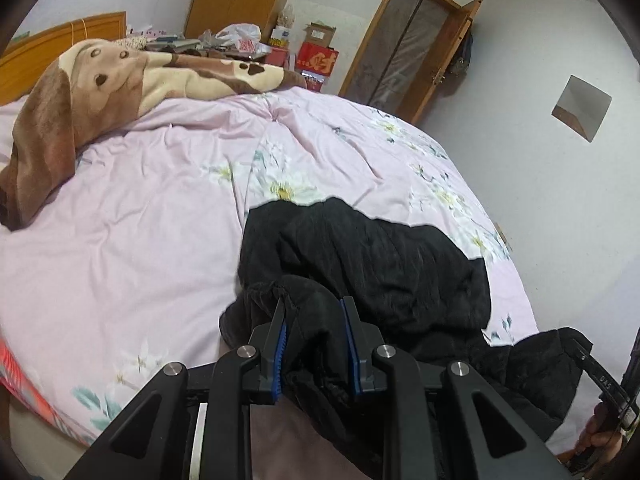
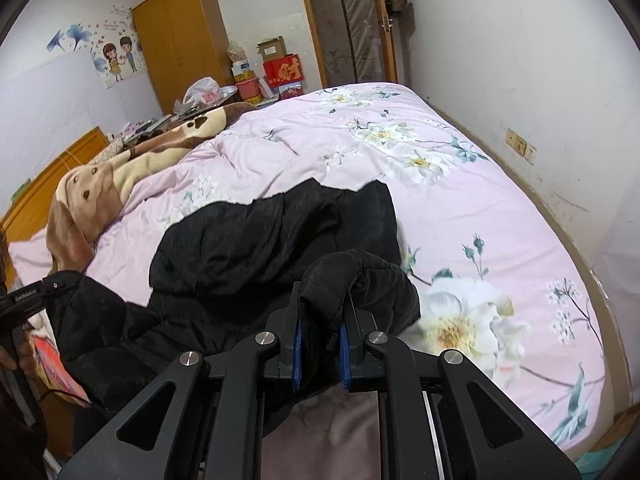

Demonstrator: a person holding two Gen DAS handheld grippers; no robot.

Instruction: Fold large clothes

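Note:
A large black padded jacket point(image 1: 372, 256) lies on the pink floral bedcover point(image 1: 140, 220), its near end lifted off the bed. My left gripper point(image 1: 314, 308) is shut on a bunched black edge of the jacket, its blue pads pressing the cloth. In the right wrist view the same jacket point(image 2: 260, 232) spreads to the left, and my right gripper point(image 2: 322, 292) is shut on another thick fold of it. Each view shows the other gripper at its edge, the right gripper point(image 1: 600, 380) and the left gripper point(image 2: 24, 300), both holding the cloth.
A brown dog-print blanket point(image 1: 80, 92) lies crumpled at the bed's far left, by the wooden headboard point(image 1: 60, 36). Boxes and bags point(image 2: 276, 72) crowd a stand beside a wooden wardrobe point(image 2: 180, 36). A white wall point(image 2: 540, 80) runs close along the bed's right side.

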